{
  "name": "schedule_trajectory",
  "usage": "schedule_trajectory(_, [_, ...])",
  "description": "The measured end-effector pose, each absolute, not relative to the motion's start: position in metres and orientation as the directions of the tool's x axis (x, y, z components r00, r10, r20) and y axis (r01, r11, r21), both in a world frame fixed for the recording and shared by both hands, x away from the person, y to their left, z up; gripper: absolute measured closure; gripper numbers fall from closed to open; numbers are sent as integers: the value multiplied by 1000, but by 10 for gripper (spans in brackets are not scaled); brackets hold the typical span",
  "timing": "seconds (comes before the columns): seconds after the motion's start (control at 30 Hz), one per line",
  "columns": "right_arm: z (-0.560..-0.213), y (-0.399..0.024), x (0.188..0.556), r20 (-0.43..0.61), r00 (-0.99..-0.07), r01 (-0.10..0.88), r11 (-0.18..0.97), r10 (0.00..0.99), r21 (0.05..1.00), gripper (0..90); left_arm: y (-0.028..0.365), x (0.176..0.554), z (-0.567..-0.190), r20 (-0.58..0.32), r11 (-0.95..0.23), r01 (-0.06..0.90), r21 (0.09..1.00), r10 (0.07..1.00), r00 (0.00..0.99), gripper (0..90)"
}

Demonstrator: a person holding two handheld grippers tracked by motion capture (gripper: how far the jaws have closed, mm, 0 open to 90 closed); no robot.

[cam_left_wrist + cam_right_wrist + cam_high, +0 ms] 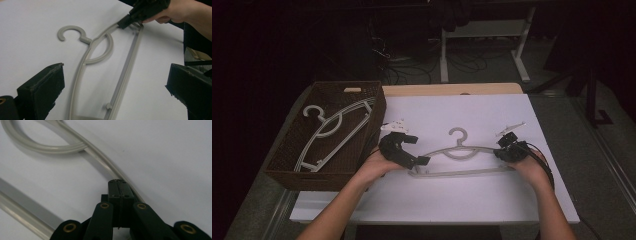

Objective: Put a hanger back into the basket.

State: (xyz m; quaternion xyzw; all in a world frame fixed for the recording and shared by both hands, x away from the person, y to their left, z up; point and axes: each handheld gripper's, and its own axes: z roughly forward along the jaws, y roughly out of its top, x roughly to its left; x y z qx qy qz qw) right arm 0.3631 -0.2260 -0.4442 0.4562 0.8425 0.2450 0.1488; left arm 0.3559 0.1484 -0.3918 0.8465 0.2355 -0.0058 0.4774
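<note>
Pale grey plastic makes up the single hanger (459,156) lying flat on the white table (472,200), between the two grippers and near the table's middle. It is formed of a rounded hook, two curved shoulders joined by a small inner arc below the neck, and a straight bottom bar with small pegs near its ends; no brand, label or writing can be read on it. Its right shoulder is met by the right gripper (504,150), whose jaws are seen pressed fully together in the right gripper view, the tips (119,185) resting against the shoulder rod; whether the rod is actually pinched cannot be told. The left gripper (419,161) is held at the hanger's left end with its jaws spread wide, and the hanger's end is seen lying between them, untouched. One dark woven basket (287,165) stands at the table's left edge, and several more pale hangers (332,132) are stacked inside it; their exact number cannot be counted.
</note>
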Motion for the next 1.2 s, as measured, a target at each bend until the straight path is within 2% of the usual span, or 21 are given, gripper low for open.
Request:
schedule_trajectory(0.27, [-427,-228,349,52,-549,672,403,834,622,890,146,355,-397,-230,-452,400,797,385,894,11])
schedule_trajectory(0.47, [-418,-234,330,80,-547,667,376,833,643,890,146,354,-400,-229,-453,399,797,385,894,11])
schedule_trajectory(0.87, [-426,-243,304,79,-532,690,377,843,618,890,147,354,-405,-225,-459,402,793,393,892,11])
schedule_trajectory(1.2, [-436,-245,306,73,-522,712,387,850,586,890,146,356,-411,-227,-475,405,782,388,893,11])
